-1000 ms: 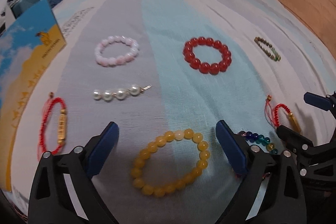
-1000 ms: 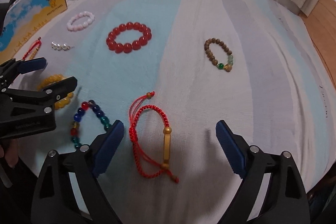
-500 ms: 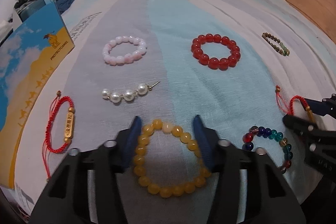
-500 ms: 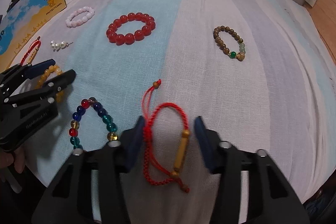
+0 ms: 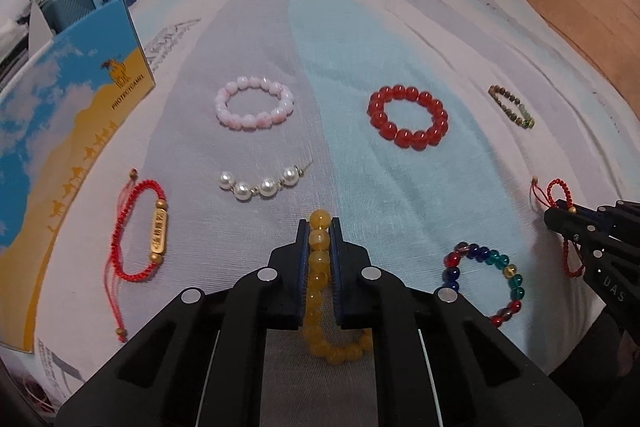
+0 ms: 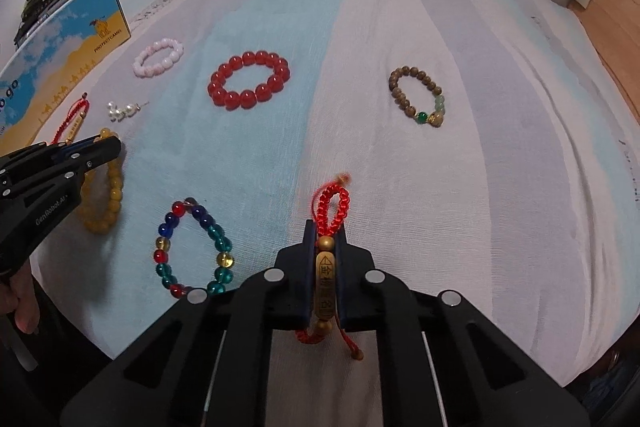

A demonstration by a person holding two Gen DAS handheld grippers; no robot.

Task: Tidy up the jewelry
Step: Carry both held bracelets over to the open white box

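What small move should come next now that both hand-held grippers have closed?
Probably lift both slightly. The left hand-held gripper pinches the yellow bead bracelet and the right hand-held gripper pinches the red cord bracelet with gold bar, both still on the striped cloth.

Black plastic grippers point(image 5: 319, 227), blue-padded fingers point(image 5: 301, 259), silver round fasteners (magnets, perhaps), white lettering.

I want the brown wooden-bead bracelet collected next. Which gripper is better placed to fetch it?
Right, though neither is free. The brown bracelet lies ahead of the right gripper, far across from the left gripper. Right is shut on the red cord bracelet, left on the yellow bracelet.
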